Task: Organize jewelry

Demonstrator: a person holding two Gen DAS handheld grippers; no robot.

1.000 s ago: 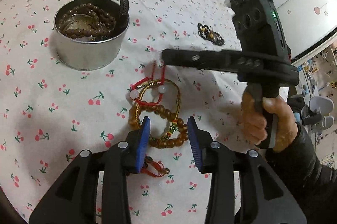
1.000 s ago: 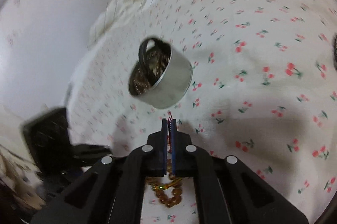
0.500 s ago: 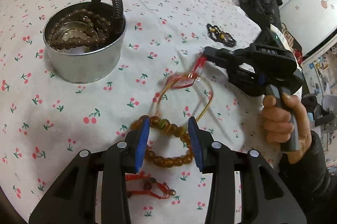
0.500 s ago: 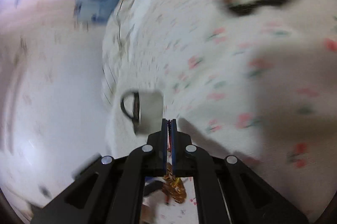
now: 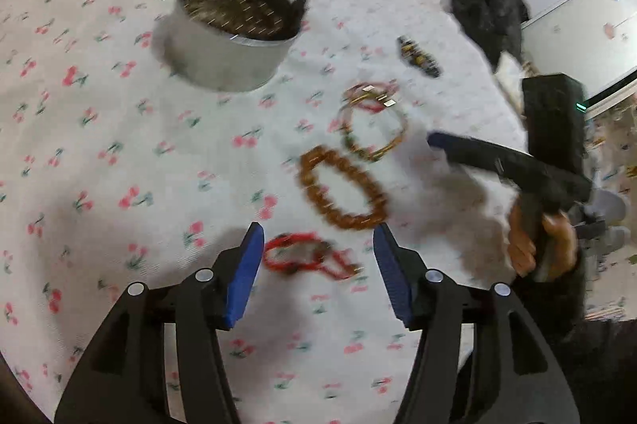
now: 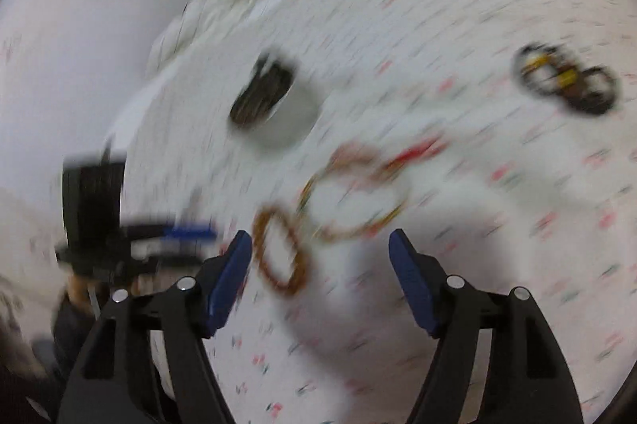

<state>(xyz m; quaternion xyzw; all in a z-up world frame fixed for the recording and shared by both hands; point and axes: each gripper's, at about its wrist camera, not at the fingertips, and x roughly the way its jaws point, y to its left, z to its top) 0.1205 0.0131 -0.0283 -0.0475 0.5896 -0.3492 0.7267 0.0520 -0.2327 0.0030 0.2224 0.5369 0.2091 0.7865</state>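
Left wrist view — we see both grippers, left (image 5: 318, 272) and right (image 6: 320, 280), jaws just opened and empty; the amber bead bracelet (image 5: 342, 187) lies on the cherry-print cloth (image 5: 99, 145) near the tin (image 5: 231, 38).

Left wrist view: tin (image 5: 235, 49) is placed upper centre on the cloth (image 5: 99, 145). Cord bracelet (image 5: 372, 123) is found right of centre, bead bracelet (image 5: 342, 191) directly below it, string bracelet (image 5: 306, 256) lowest. Dark bracelet (image 5: 420, 57) is set upper right.

Black tool (image 5: 318, 270) arms, blue ribbed pads, silver screws.
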